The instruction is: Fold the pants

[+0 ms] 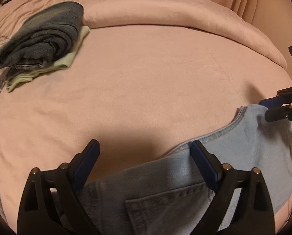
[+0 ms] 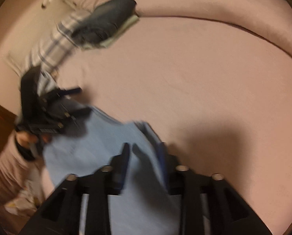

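Light blue jeans (image 1: 243, 152) lie at the near edge of the pink bed, back pocket up; they also show in the right wrist view (image 2: 99, 148). My left gripper (image 1: 146, 146) is open, its fingers wide apart over the jeans' waist end, one finger (image 1: 202, 160) resting on the denim. My right gripper (image 2: 146, 148) has its jaws narrowed around a fold of the jeans; the view is blurred. In the left wrist view the right gripper (image 1: 271, 107) sits at the far right on the jeans' hem.
A stack of folded clothes, dark jeans (image 1: 46, 35) on a pale green garment (image 1: 67, 62), lies at the back left of the pink bed sheet (image 1: 146, 78). A rolled pink duvet (image 1: 165, 13) runs along the back. Plaid fabric (image 2: 54, 45) lies at the left.
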`<action>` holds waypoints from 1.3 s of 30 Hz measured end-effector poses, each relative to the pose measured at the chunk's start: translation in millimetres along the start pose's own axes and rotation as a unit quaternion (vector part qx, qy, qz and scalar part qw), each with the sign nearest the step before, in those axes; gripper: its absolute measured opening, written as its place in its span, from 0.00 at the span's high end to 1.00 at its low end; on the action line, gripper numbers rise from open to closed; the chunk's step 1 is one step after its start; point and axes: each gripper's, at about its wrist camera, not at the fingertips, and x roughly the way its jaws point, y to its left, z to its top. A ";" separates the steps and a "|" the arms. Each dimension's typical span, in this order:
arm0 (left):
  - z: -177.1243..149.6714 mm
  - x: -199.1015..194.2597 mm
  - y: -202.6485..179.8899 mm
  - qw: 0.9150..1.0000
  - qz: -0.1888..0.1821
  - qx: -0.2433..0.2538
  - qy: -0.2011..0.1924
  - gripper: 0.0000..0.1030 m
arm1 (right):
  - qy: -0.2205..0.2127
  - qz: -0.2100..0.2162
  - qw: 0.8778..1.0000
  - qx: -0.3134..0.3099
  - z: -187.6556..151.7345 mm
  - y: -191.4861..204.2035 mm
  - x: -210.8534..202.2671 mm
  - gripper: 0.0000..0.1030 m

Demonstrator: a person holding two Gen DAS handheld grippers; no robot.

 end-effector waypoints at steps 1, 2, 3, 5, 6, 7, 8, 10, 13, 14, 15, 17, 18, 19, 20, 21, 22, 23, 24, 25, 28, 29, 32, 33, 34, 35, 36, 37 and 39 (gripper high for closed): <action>-0.3 -2.9 0.4 1.000 0.003 0.001 -0.004 0.09 | 0.000 0.008 1.000 0.004 2.7 1.1 2.7 0.63; -1.1 -4.9 2.2 1.000 0.009 0.002 -0.007 0.09 | 0.003 0.005 1.000 0.008 5.7 1.8 7.0 0.63; -2.3 -5.8 4.0 1.000 0.017 0.004 -0.007 0.08 | 0.008 0.001 1.000 0.013 6.9 -0.2 10.2 0.64; -3.5 -2.8 8.4 1.000 0.018 0.002 -0.002 0.07 | 0.023 0.002 1.000 0.013 12.1 2.3 24.3 0.78; -4.9 -0.4 10.0 1.000 0.017 0.001 0.001 0.07 | 0.021 -0.009 1.000 0.000 13.9 5.2 28.1 0.87; -5.0 0.2 10.5 1.000 0.018 0.002 -0.001 0.06 | 0.016 -0.015 1.000 -0.003 15.9 7.6 31.3 0.87; -4.8 1.5 10.2 1.000 0.022 0.006 -0.003 0.05 | 0.012 -0.022 1.000 0.000 18.3 7.1 31.8 0.87; -5.7 4.0 9.2 1.000 0.027 0.009 -0.006 0.04 | 0.018 -0.025 0.999 0.012 18.5 2.6 36.0 0.87; -4.7 -4.6 6.9 0.999 0.039 0.013 -0.011 0.04 | -0.015 -0.039 0.998 0.045 15.0 -1.2 18.4 0.82; -4.9 -10.9 3.2 0.998 0.053 0.022 -0.016 0.06 | -0.033 -0.044 0.997 0.056 14.3 -0.5 9.9 0.74; -6.6 -17.5 -1.8 0.997 0.064 0.032 -0.024 0.06 | -0.068 -0.040 0.994 0.071 7.2 -4.4 -14.2 0.67; -14.2 -37.5 -19.4 0.996 0.055 0.061 -0.045 0.06 | -0.120 -0.046 0.988 0.087 -11.2 -9.8 -54.2 0.65; -16.9 -43.7 -26.5 0.996 0.040 0.067 -0.050 0.06 | -0.137 -0.060 0.984 0.092 -27.2 -13.4 -77.4 0.65; -20.2 -50.0 -35.3 0.996 0.020 0.072 -0.056 0.06 | -0.147 -0.068 0.982 0.094 -41.2 -14.7 -92.6 0.65; -24.6 -55.4 -47.2 0.995 -0.009 0.074 -0.060 0.06 | -0.157 -0.083 0.979 0.096 -64.0 -15.8 -110.6 0.65; -28.2 -57.4 -57.6 0.995 -0.030 0.076 -0.059 0.06 | -0.158 -0.093 0.978 0.099 -78.3 -16.3 -118.7 0.65; -31.7 -58.3 -65.2 0.994 -0.042 0.076 -0.059 0.06 | -0.160 -0.111 0.975 0.107 -98.7 -16.8 -126.8 0.65; -35.9 -57.2 -75.6 0.994 -0.059 0.076 -0.056 0.06 | -0.163 -0.119 0.973 0.115 -110.7 -16.9 -129.5 0.65; -40.2 -53.0 -87.2 0.993 -0.073 0.080 -0.048 0.06 | -0.165 -0.125 0.970 0.126 -133.7 -16.9 -131.6 0.65; -45.3 -48.1 -98.4 0.992 -0.077 0.087 -0.040 0.06 | -0.164 -0.136 0.968 0.129 -144.5 -15.0 -131.7 0.65; -66.1 -39.8 -120.6 0.991 -0.073 0.115 -0.013 0.08 | -0.140 -0.166 0.968 0.123 -191.2 0.1 -111.2 0.65; -76.0 -39.0 -123.5 0.990 -0.067 0.127 -0.009 0.08 | -0.128 -0.173 0.969 0.118 -199.4 3.7 -106.6 0.65; -98.0 -46.9 -116.0 0.987 -0.061 0.147 -0.024 0.06 | -0.123 -0.228 0.963 0.070 -245.4 31.3 -87.9 0.65; -100.2 -48.9 -111.4 0.988 -0.061 0.141 -0.020 0.06 | -0.143 -0.231 0.960 0.069 -257.4 37.8 -90.0 0.65; -101.6 -52.3 -105.4 0.990 -0.056 0.132 -0.013 0.06 | -0.153 -0.227 0.958 0.078 -265.3 37.6 -93.1 0.65; -102.7 -54.8 -103.1 0.990 -0.052 0.128 -0.009 0.06 | -0.171 -0.210 0.957 0.101 -275.0 34.4 -99.8 0.64; -103.9 -59.0 -100.3 0.991 -0.044 0.124 -0.003 0.06 | -0.187 -0.187 0.956 0.129 -284.4 28.9 -109.9 0.64; -104.5 -62.3 -99.0 0.992 -0.038 0.120 0.000 0.07 | -0.199 -0.168 0.954 0.149 -291.7 24.9 -119.6 0.64; -105.7 -67.9 -99.8 0.993 -0.030 0.116 0.005 0.07 | -0.227 -0.127 0.944 0.202 -307.3 12.5 -141.7 0.64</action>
